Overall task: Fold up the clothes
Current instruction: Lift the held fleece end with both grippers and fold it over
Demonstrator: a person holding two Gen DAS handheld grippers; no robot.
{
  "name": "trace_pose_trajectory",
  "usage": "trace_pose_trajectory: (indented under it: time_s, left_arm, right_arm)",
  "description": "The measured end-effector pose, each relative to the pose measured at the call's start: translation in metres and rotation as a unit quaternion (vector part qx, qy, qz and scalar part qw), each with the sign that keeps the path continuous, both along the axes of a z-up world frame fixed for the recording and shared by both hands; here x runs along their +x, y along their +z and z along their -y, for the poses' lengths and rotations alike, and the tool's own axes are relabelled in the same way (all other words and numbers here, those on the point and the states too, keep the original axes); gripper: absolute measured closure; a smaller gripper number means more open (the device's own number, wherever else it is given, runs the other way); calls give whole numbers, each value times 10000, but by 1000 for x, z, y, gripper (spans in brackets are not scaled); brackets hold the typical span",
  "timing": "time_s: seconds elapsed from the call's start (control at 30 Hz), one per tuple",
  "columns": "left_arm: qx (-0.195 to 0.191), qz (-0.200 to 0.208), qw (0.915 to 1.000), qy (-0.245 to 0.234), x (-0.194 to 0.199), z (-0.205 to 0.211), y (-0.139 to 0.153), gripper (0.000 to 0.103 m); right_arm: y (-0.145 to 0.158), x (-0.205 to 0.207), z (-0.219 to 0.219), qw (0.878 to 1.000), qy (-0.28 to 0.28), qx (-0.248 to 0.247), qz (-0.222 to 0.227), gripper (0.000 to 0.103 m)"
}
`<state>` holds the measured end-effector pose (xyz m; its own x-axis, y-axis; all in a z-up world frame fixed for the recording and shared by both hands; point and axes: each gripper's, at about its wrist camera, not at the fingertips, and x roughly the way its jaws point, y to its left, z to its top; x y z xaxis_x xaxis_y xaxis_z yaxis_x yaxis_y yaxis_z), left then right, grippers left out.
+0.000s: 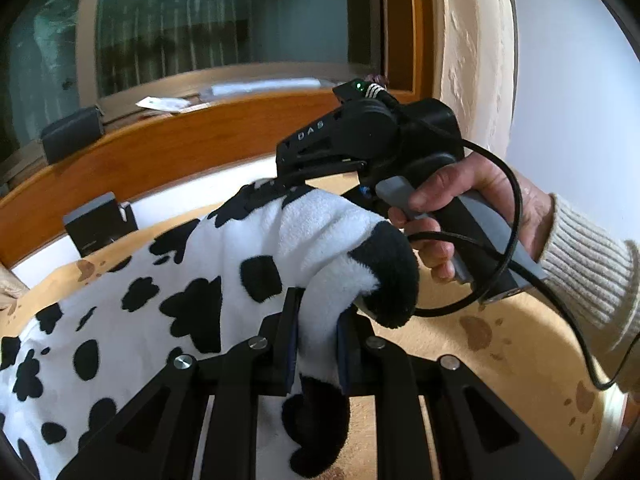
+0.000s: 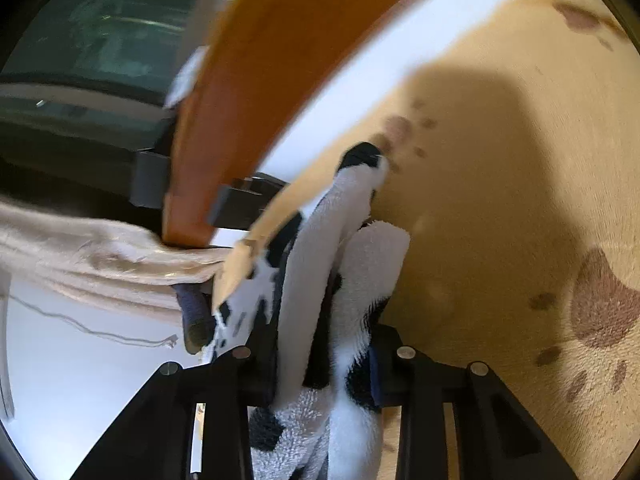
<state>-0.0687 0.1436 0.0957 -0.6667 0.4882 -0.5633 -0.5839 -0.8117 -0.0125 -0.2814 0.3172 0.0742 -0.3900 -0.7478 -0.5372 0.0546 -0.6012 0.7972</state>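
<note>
A cow-print fleece (image 1: 132,312) is spread over the tan blanket (image 1: 500,344) on the bed, below the wooden headboard (image 1: 180,148). A bunched edge of it is clamped in the left tool (image 1: 318,344). The right tool (image 2: 326,364) is seen closed on another fold of the fleece, though that view is blurred. A hand (image 1: 472,208) grips the right tool beside the headboard.
</note>
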Motion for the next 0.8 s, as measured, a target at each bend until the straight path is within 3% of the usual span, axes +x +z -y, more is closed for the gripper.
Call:
trace_pose_trajectory:
  time_s: [0.2, 0.4, 0.57, 0.77, 0.8]
  left_arm:
    - [518, -195, 9975, 435, 16, 39, 24, 85]
    - [1019, -357, 9890, 1012, 38, 97, 40, 85]
    - [1326, -345, 9806, 1403, 56, 151, 39, 89]
    - [1746, -97, 9652, 1945, 76, 217, 19, 89]
    - [1807, -40, 9621, 2042, 79, 229, 14, 89]
  right_arm:
    - [58, 5, 41, 9973, 320, 145, -642, 69]
    - [99, 13, 101, 9906, 759, 392, -1068, 69]
    - [112, 22, 165, 9843, 1152, 585, -1202, 69]
    - [108, 30, 251, 9735, 1639, 968, -1268, 69]
    - [106, 31, 265, 9711, 1719, 1045, -1282, 74]
